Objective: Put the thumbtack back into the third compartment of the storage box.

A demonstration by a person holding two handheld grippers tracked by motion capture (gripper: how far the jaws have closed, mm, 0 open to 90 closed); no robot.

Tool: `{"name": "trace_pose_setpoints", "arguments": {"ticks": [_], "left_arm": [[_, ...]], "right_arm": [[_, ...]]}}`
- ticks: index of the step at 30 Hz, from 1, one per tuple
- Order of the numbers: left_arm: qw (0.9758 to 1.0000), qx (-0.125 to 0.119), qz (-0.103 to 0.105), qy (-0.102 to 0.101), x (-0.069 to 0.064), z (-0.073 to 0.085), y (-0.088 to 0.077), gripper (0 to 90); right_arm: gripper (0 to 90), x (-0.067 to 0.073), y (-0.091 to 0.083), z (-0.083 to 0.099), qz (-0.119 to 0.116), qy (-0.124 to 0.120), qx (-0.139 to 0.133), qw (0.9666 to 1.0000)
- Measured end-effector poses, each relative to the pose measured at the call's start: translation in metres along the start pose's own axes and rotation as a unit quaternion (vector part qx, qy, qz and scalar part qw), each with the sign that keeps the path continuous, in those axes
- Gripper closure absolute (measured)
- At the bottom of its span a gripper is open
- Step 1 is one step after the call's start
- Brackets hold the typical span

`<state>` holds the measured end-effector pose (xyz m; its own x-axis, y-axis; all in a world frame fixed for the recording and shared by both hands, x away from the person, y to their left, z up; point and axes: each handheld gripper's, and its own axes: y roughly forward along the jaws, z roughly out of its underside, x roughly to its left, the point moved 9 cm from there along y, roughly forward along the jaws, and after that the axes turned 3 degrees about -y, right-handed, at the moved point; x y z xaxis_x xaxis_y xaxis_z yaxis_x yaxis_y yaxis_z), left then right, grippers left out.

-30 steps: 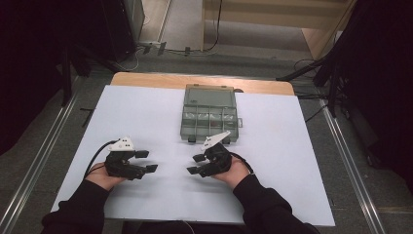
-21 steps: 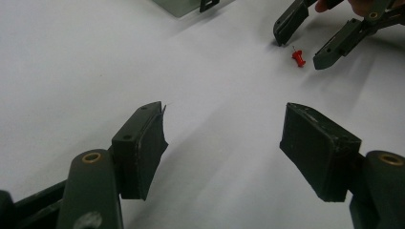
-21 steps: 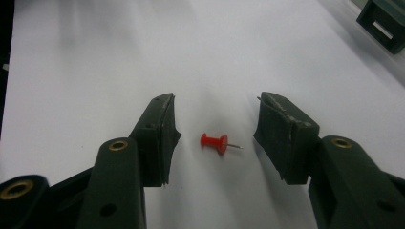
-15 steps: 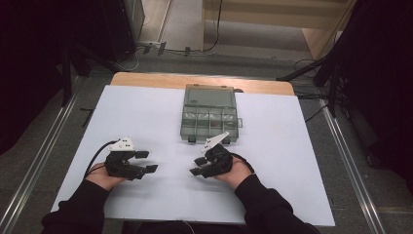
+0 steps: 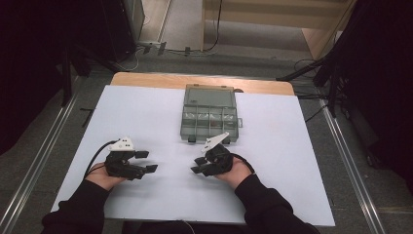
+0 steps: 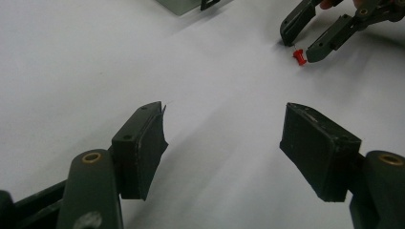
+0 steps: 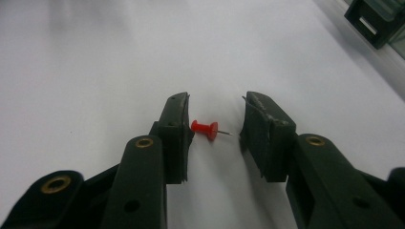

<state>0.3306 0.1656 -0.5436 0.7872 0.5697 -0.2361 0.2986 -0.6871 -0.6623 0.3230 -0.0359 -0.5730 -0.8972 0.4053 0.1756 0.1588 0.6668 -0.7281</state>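
While your right gripper point(image 7: 215, 131) has just been closing its jaws around a red pushpin point(image 7: 205, 129) lying on the white table point(image 5: 146, 112), neither pad presses it yet; finish the squeeze squarely. Your left gripper point(image 6: 222, 145) rests wide apart, empty. From the high view, the compartment box point(image 5: 210, 115) sits beyond, pin hidden.
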Motion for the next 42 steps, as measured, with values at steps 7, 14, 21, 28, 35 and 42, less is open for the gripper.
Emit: {"name": "trace_pose_setpoints", "arguments": {"ticks": [7, 14, 21, 28, 35, 42], "left_arm": [[1.0000, 0.000, 0.000, 0.002, 0.0005, 0.0000, -0.0005, 30.7], [1.0000, 0.000, -0.001, 0.002, 0.0004, 0.0000, -0.0005, 30.7], [1.0000, 0.000, -0.001, 0.002, 0.0004, 0.0000, -0.0004, 30.7], [1.0000, -0.001, 0.000, 0.001, 0.0003, -0.0002, -0.0005, 30.7], [1.0000, -0.003, 0.000, -0.001, 0.0002, -0.0005, -0.0004, 30.7], [1.0000, -0.002, 0.000, 0.001, 0.0002, -0.0003, -0.0006, 30.7]], "right_arm": [[72.1, 0.0021, 0.0019, -0.0005, 0.001, -0.015, 0.004, 0.9999], [77.3, 0.0020, 0.0017, 0.0009, 0.002, -0.011, 0.007, 0.9999], [77.8, 0.0016, 0.0014, 0.0008, 0.001, 0.002, 0.008, 1.0000], [77.8, 0.0017, 0.0007, 0.0006, -0.006, 0.017, 0.008, 0.9998], [82.5, -0.0001, -0.0016, -0.0005, -0.004, 0.023, 0.004, 0.9997], [80.0, -0.0016, 0.0000, 0.0008, -0.007, 0.026, 0.007, 0.9996]]}}
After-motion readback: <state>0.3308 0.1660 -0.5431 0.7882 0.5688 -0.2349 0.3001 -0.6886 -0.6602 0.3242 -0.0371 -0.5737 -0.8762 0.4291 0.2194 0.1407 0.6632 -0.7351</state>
